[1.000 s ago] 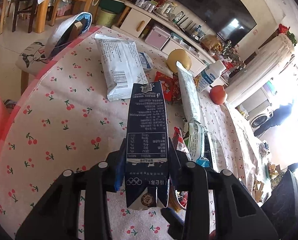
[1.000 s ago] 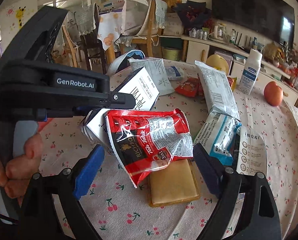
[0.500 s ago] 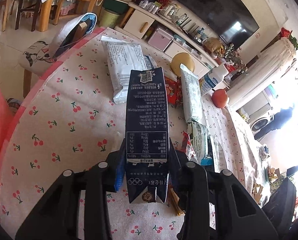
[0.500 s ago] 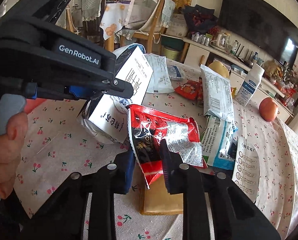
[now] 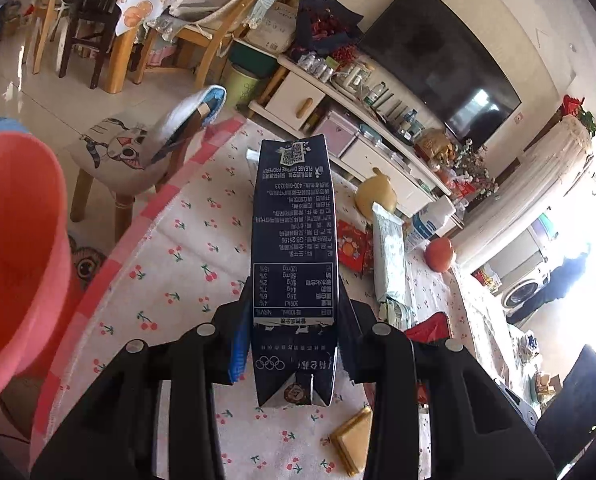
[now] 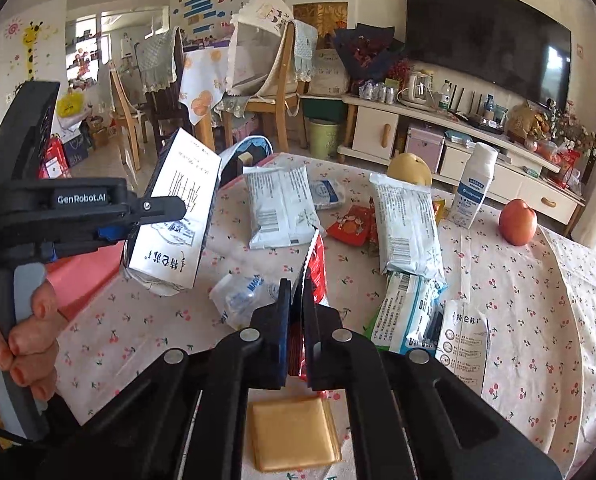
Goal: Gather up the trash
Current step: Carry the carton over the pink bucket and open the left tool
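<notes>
Boxy dark milk carton [image 5: 294, 248] in left hand-held gripper [image 5: 294, 344]; crinkly red wrapper [image 6: 315, 268] pinched in right hand-held gripper [image 6: 296, 320].

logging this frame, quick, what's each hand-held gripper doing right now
Left hand-held gripper: closed on the dark blue milk carton, held up off the table.
Right hand-held gripper: closed on the red snack wrapper.

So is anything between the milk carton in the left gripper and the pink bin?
Nothing visible. The milk carton, clamped in the left gripper, is above the table's edge, and the pink bin stands open to its left.
</notes>
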Available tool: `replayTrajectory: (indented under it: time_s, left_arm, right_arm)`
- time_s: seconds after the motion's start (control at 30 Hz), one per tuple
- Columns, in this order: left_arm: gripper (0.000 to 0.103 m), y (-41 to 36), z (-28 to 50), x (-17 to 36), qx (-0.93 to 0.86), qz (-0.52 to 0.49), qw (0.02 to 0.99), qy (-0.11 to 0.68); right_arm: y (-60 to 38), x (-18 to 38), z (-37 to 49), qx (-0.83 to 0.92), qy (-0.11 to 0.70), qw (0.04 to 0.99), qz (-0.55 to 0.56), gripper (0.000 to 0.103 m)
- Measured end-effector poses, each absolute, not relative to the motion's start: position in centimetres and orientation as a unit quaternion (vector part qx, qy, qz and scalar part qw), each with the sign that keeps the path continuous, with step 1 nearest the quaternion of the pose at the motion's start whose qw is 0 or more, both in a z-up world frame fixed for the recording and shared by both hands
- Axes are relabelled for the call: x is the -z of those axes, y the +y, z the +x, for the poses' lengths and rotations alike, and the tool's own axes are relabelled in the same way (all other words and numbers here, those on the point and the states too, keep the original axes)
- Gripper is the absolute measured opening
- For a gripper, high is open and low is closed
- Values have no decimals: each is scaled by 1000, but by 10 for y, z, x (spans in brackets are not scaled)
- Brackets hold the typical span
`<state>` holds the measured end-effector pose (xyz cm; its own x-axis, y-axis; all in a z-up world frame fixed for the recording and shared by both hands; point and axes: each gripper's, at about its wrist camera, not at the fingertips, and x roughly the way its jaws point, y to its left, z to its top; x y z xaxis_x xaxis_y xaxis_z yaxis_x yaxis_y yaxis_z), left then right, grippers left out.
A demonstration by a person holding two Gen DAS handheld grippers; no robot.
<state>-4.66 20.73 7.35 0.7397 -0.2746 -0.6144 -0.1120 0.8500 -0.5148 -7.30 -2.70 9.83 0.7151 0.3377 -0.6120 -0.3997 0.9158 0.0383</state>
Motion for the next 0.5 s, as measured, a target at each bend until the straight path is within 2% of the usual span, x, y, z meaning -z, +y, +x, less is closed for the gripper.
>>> replayTrajectory:
  time_s: [0.5]
  left_arm:
    - [38, 308, -82, -99, -177, -266, 903, 287]
  right_arm:
    - [77, -163, -55, -359, 294, 884, 60, 4]
